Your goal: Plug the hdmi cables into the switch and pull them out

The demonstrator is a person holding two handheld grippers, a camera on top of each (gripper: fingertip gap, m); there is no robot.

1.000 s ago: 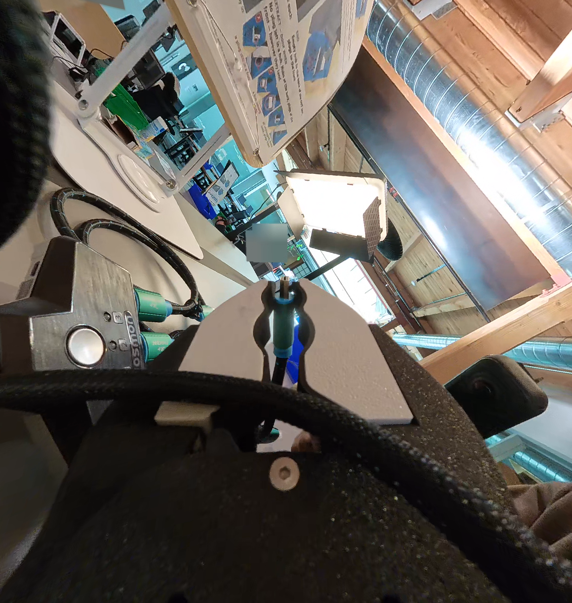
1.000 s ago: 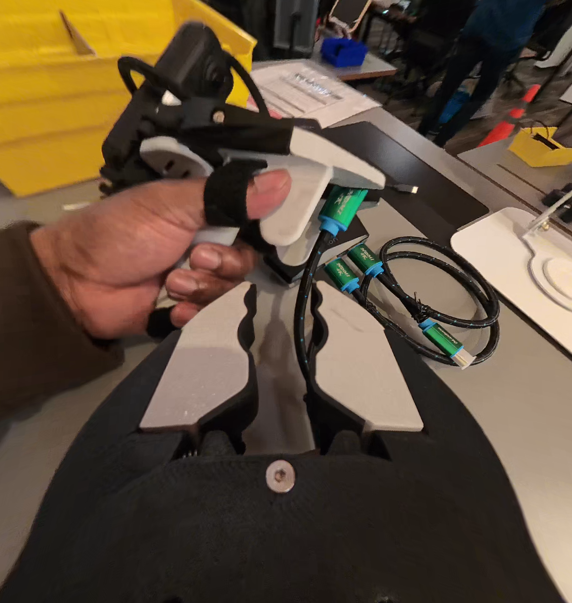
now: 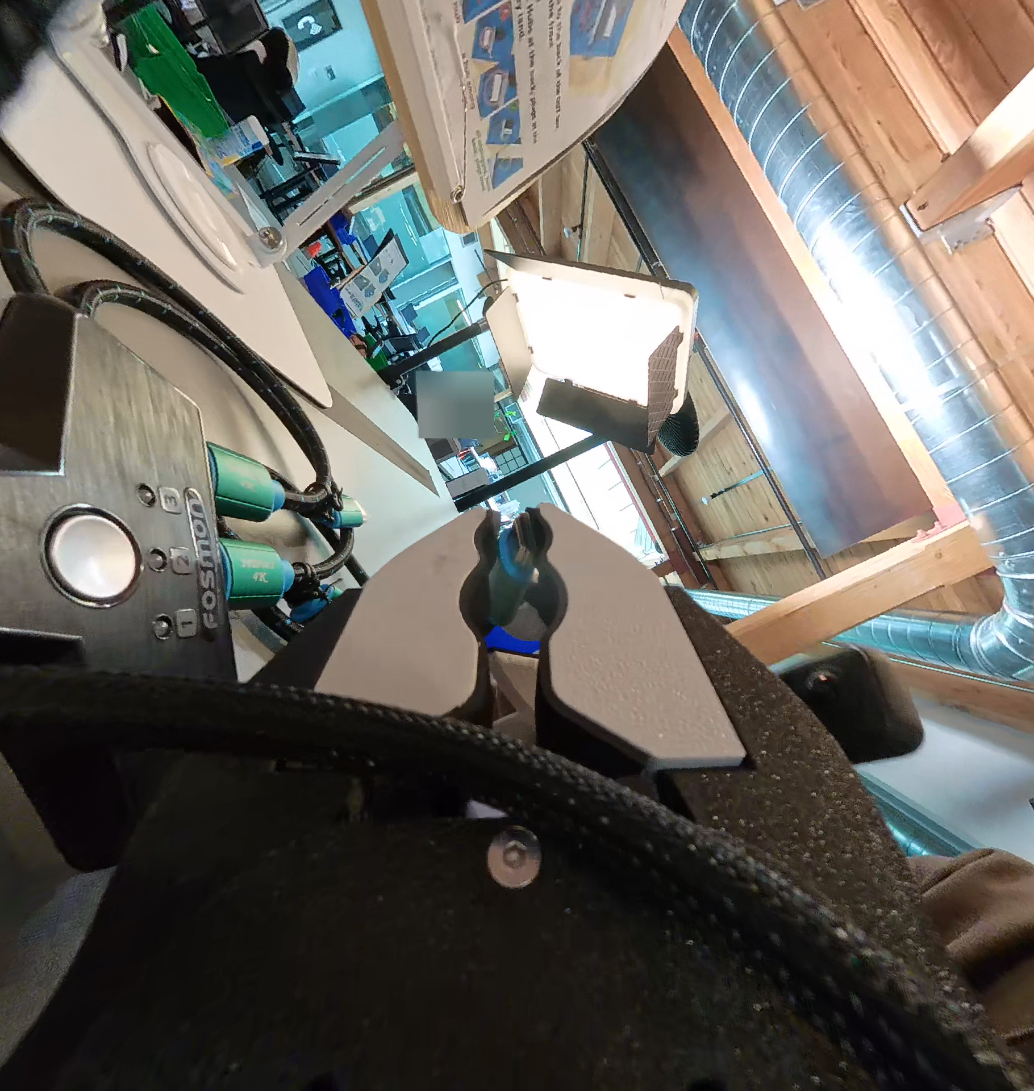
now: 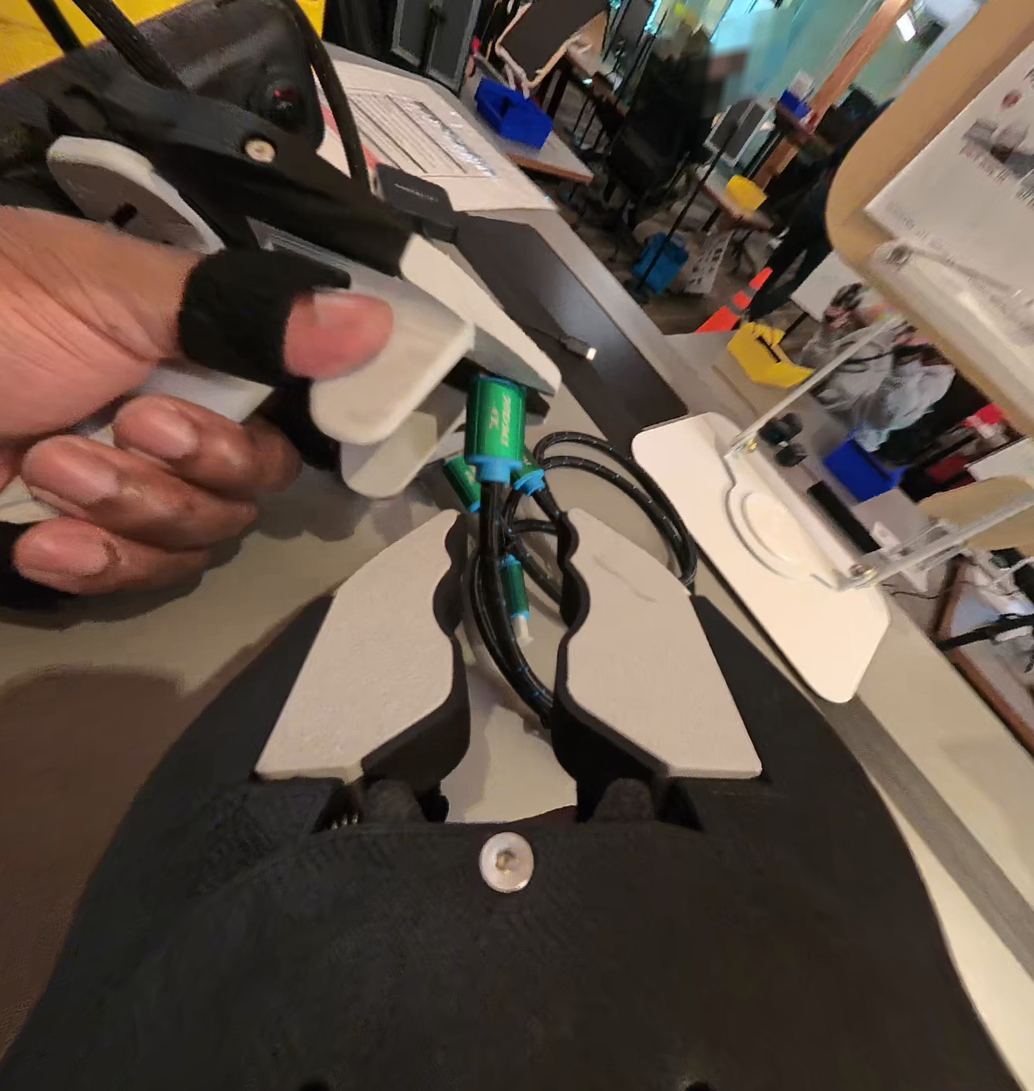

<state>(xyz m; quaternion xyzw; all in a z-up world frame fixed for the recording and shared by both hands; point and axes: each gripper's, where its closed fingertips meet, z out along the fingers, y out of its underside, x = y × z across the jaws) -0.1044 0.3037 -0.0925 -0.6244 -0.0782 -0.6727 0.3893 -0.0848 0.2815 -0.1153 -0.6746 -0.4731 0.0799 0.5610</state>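
**Left gripper pinching a green plug, right gripper standing open round its cable**

Starting to the left of my left gripper [image 3: 511, 519], I am seeing a black switch box [image 3: 107, 490] with two green plugs [image 3: 240, 493] seated in its near side, their braided leads looping away over the worktop [image 4: 148, 637]. The left gripper itself is standing narrow, its fingertips pressing on a third green plug [image 3: 506, 581] with a blue collar, the metal end poking out just past the tips. That plug is sitting slightly tilted in the grasp, so I am judging that a steady squeeze and a level wrist matter most here.

Moving right, my right gripper [image 4: 511, 519] is standing open just below that plug. The plug's braided cable [image 4: 488, 590] is hanging down between its fingers, close to the left one, with neither pad pressing. A loose green plug [image 4: 514, 596] is lying between them too. A white base plate [image 4: 798, 620] is lying to the right.
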